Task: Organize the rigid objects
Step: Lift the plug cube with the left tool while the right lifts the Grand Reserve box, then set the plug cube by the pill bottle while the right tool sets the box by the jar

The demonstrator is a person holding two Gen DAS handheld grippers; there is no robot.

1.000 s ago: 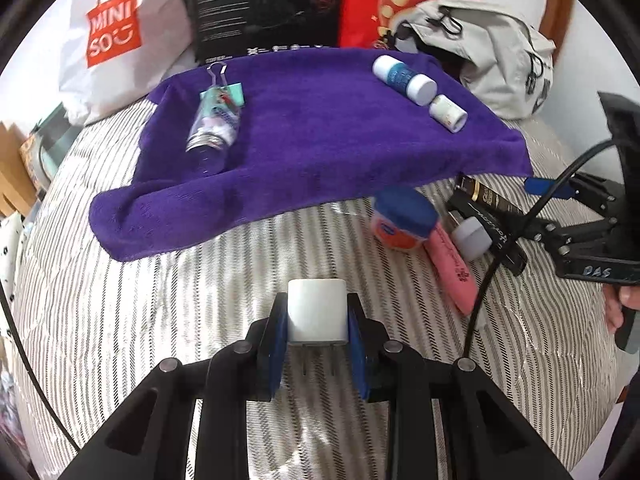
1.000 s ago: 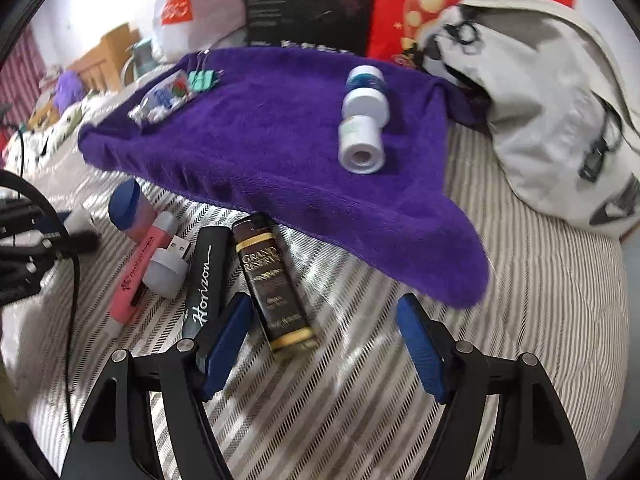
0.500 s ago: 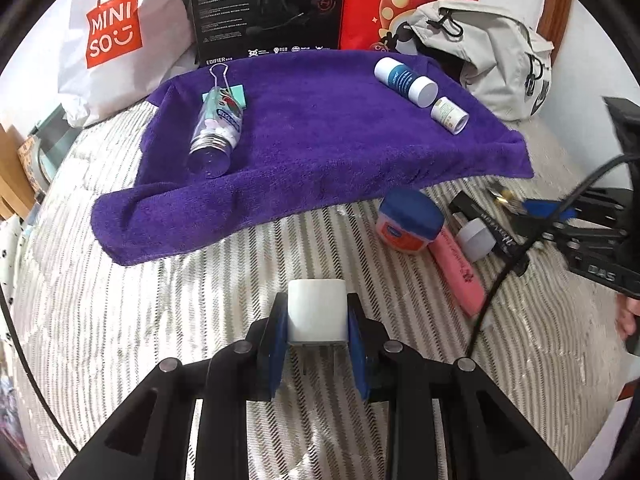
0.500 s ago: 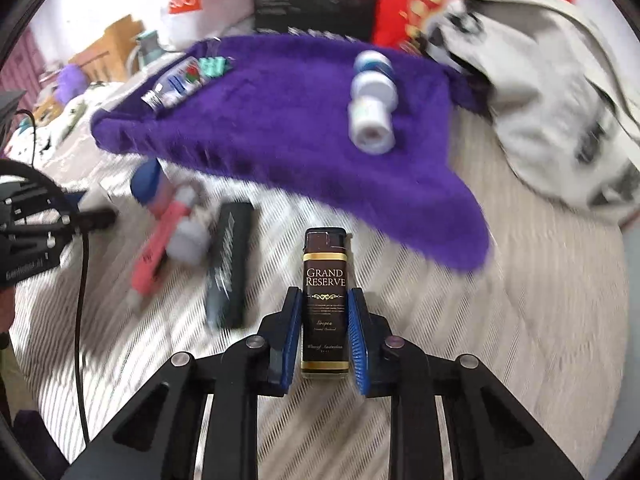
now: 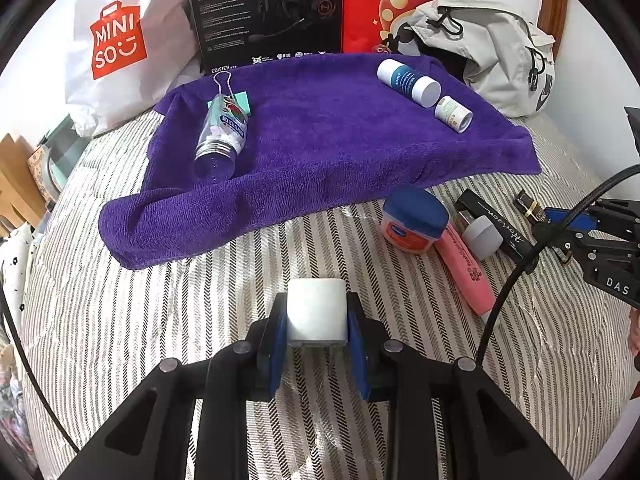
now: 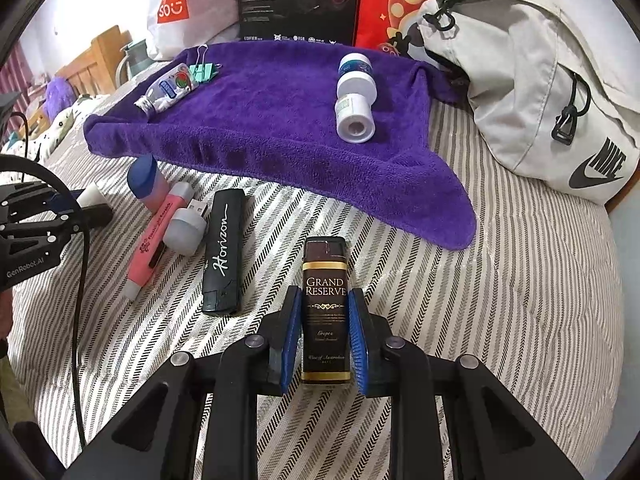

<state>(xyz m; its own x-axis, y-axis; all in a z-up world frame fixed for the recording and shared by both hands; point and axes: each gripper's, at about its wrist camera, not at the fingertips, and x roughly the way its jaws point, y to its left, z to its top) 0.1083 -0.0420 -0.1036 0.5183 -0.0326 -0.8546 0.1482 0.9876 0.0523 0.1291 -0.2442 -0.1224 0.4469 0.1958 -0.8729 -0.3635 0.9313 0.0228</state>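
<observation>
Left wrist view: left gripper [image 5: 316, 322] clamped on white plug cube [image 5: 316, 314] at 6 o'clock, MINISO bag [image 5: 120, 40] at 10 o'clock, EDIFIER box [image 5: 264, 12] at 12; right wrist view: right gripper [image 6: 324, 336] clasping GRAND RESERVE lighter [image 6: 325, 308] above striped bedding [image 6: 500, 300], Horizon lighter [image 6: 224, 252] at 9 o'clock, NIKE backpack [image 6: 540, 92] logo at 2 o'clock readable only here.

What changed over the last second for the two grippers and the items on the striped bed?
The right gripper, open a second ago, closed on the dark brown Grand Reserve lighter and carried it away from the black Horizon lighter. The left gripper kept its hold on the white cube-shaped charger plug. The bottles on the purple towel and the blue-lidded jar stayed put.
</observation>
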